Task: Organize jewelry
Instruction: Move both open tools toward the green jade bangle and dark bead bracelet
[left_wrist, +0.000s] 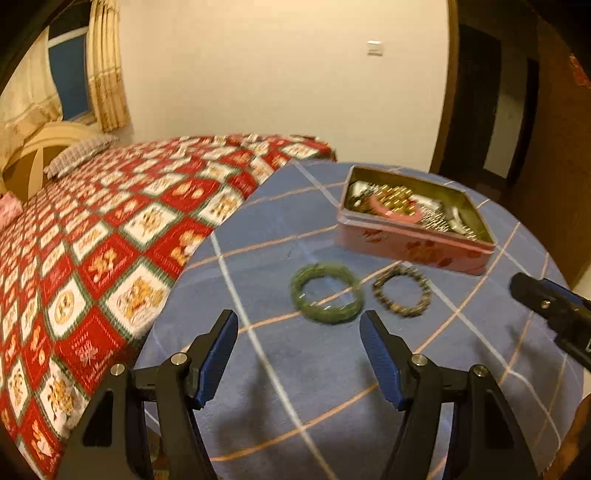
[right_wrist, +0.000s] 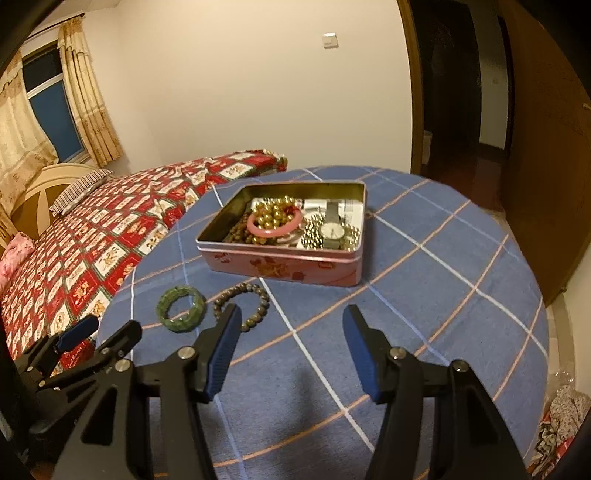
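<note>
Two bracelets lay loose on the cloth: one green bangle (right_wrist: 181, 305) and one brown bead bracelet (right_wrist: 246, 302). One pink tin (right_wrist: 280, 267) stood open. Inside it: one pink bangle (right_wrist: 275, 226), one wristwatch (right_wrist: 332, 232), and gold beads (right_wrist: 275, 214) too heaped to count. Two grippers were out: left (left_wrist: 299, 326), right (right_wrist: 291, 321).

Free: bare blue checked tablecloth (right_wrist: 424, 295) in front and right | Obstacles: pink tin (right_wrist: 284, 264) centre-back; green bangle (right_wrist: 181, 304) and beaded bracelet (right_wrist: 255, 295) front-left, just beside each other
</note>
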